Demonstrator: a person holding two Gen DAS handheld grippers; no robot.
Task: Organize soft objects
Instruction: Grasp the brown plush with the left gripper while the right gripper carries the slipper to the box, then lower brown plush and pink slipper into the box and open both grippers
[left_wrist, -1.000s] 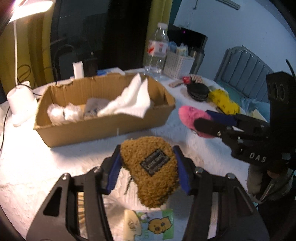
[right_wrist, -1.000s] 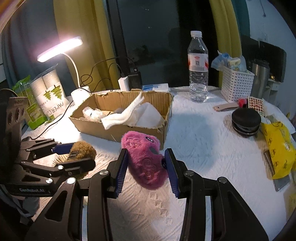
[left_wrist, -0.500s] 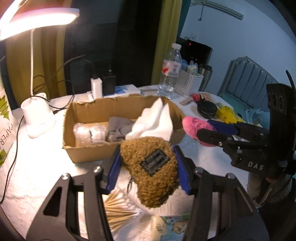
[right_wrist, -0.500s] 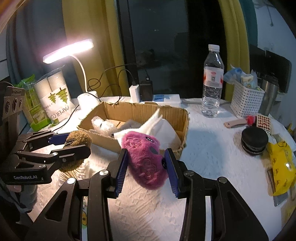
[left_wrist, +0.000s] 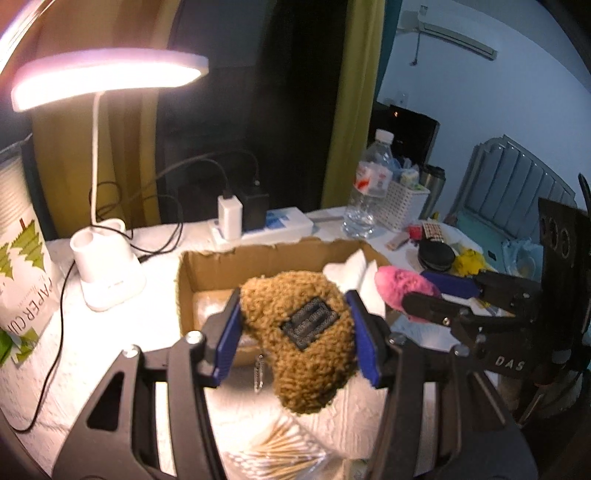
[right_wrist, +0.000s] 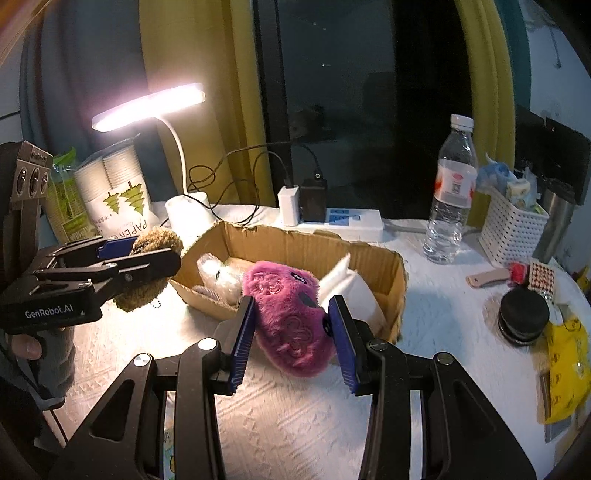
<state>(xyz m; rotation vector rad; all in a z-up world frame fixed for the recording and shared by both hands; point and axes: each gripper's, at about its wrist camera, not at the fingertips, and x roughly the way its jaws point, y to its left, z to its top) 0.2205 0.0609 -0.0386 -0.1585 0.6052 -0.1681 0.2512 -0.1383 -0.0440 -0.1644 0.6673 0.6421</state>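
Note:
My left gripper (left_wrist: 295, 332) is shut on a brown fuzzy plush (left_wrist: 301, 332) with a dark patch, held in the air before the near wall of the cardboard box (left_wrist: 258, 262). My right gripper (right_wrist: 291, 332) is shut on a pink furry plush (right_wrist: 286, 314), held over the box's near edge (right_wrist: 391, 258). The box holds white cloth (right_wrist: 347, 288) and a pale fluffy item (right_wrist: 221, 277). In the left wrist view the right gripper (left_wrist: 417, 291) with the pink plush (left_wrist: 395, 291) shows at right. In the right wrist view the left gripper (right_wrist: 162, 254) with the brown plush (right_wrist: 155, 240) shows at left.
A lit desk lamp (left_wrist: 107, 280) stands left of the box, with a paper-cup pack (right_wrist: 118, 195) beside it. A power strip (right_wrist: 351, 218), water bottle (right_wrist: 448, 195), white basket (right_wrist: 511, 229), black round case (right_wrist: 522, 317) and yellow bag (right_wrist: 567, 369) lie behind and right. Cotton swabs (left_wrist: 273, 450) lie below.
Both grippers have risen and moved toward the box with their plush toys still held. The box now sits closer beneath both grippers.

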